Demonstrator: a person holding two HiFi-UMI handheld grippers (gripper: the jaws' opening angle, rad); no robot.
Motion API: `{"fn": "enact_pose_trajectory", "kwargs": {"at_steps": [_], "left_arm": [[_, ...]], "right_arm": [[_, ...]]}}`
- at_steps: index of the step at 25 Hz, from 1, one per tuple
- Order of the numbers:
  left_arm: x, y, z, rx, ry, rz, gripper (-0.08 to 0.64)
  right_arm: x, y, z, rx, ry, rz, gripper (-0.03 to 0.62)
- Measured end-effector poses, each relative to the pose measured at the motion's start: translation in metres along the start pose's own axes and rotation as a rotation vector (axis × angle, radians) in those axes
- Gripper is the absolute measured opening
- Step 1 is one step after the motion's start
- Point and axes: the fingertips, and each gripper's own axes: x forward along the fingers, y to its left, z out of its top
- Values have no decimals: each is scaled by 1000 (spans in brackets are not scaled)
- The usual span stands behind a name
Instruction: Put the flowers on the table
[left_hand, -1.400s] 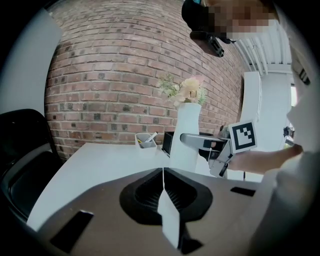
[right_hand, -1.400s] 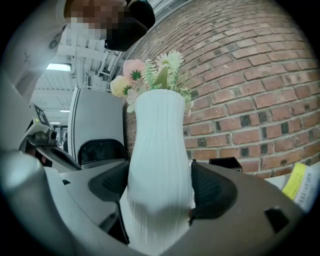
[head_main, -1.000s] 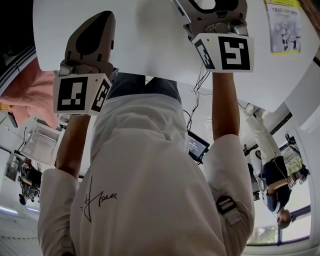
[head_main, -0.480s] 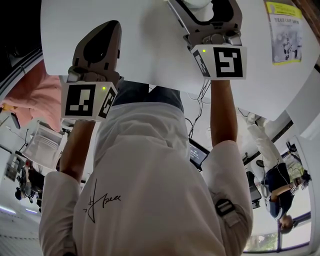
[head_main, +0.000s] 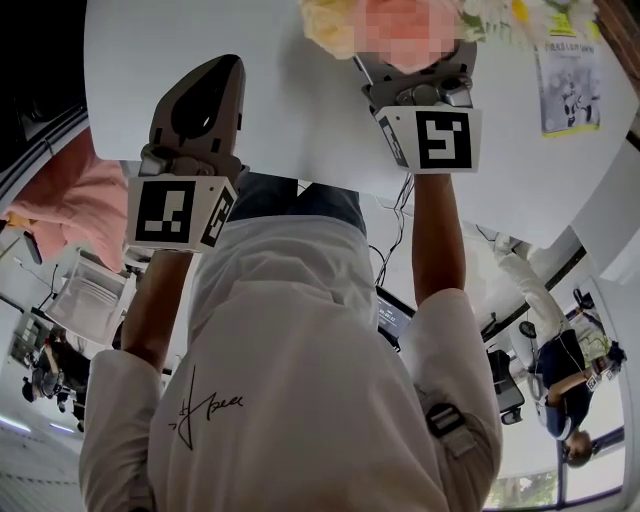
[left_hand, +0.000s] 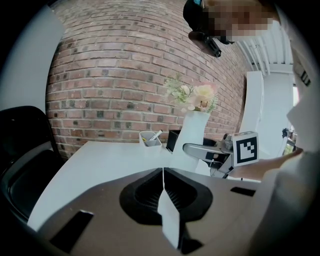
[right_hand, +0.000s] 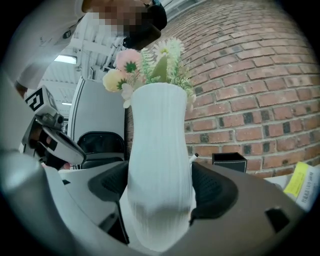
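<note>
Flowers now show along the top edge of head view, just beyond the right gripper; 1 s & 0.5 s ago only the mouth of the white vase showed there. Right gripper's marker cube sits lower in frame vs. before, & the left gripper has likewise slid down & a bit to the right. Table near edge & the sheet at top right also lie lower in frame.

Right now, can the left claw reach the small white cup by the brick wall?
Probably yes: bare table lies between the shut left claw and the cup; the vase stands off to its right.
</note>
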Motion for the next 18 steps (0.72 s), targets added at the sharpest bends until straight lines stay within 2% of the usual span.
{"fn": "enact_pose_trajectory", "kwargs": {"at_steps": [9,18], "left_arm": [[-2,-5,0,6,-31,10,11],[13,-15,21,-31,-95,42,11]], "right_arm": [[-5,7,-1,-19,-5,-4,407],[-4,3,0,-12,-13,1,406]]}}
